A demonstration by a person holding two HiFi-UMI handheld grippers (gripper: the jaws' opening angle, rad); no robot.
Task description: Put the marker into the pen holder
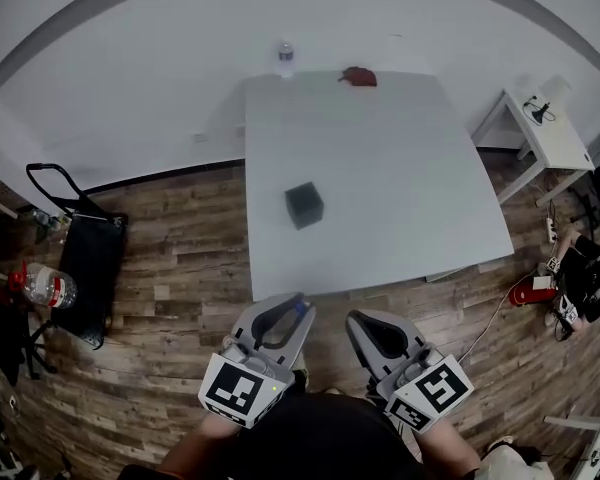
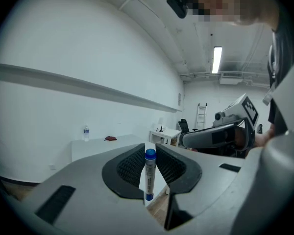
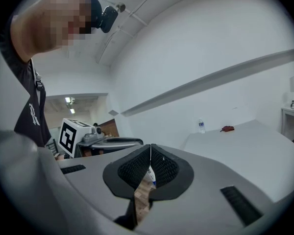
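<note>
The pen holder [image 1: 304, 205] is a small black cube standing on the white table [image 1: 400, 188], left of its middle. My left gripper [image 1: 298, 303] hangs over the floor just short of the table's near edge. It is shut on a white marker [image 2: 149, 176] with a blue cap, held upright between the pads. My right gripper [image 1: 352, 320] is beside it on the right, shut with nothing in it; its fingertips touch in the right gripper view [image 3: 150, 148]. The pen holder does not show in either gripper view.
A water bottle [image 1: 285, 58] and a red object [image 1: 358, 76] sit at the table's far edge. A small white side table [image 1: 540, 133] stands to the right, a black cart [image 1: 88, 258] and a large water jug [image 1: 42, 286] to the left on the wood floor.
</note>
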